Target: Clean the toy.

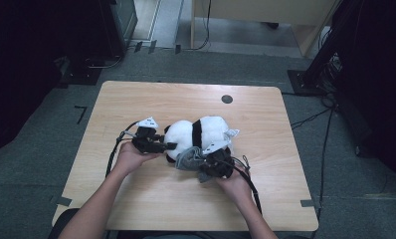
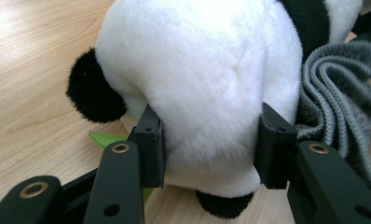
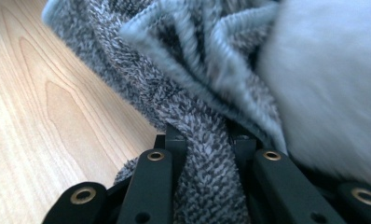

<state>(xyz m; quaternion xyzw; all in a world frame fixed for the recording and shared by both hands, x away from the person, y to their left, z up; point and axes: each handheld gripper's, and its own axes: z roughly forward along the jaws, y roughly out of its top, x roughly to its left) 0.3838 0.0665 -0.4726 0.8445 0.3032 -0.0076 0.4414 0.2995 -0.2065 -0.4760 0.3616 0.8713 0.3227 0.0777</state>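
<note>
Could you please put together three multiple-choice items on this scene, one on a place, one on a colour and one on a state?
1. Where does the grey knitted cloth lie?
A. Against the plush panda, on its side nearer the person
B. At the far edge of the wooden table
C. On the floor

2. What colours is the plush panda?
A. Brown and cream
B. White and black
C. All grey

3. What is the right gripper doing?
A. Standing open above the table
B. Shut on the grey knitted cloth
C. Clamping the panda's ear

Answers:
1 A, since the high view shows the cloth touching the panda's near side.
2 B, since its body is white with a black band and black ears.
3 B, since the right gripper view shows the cloth pinched between the jaws, while the left gripper squeezes the panda.
</note>
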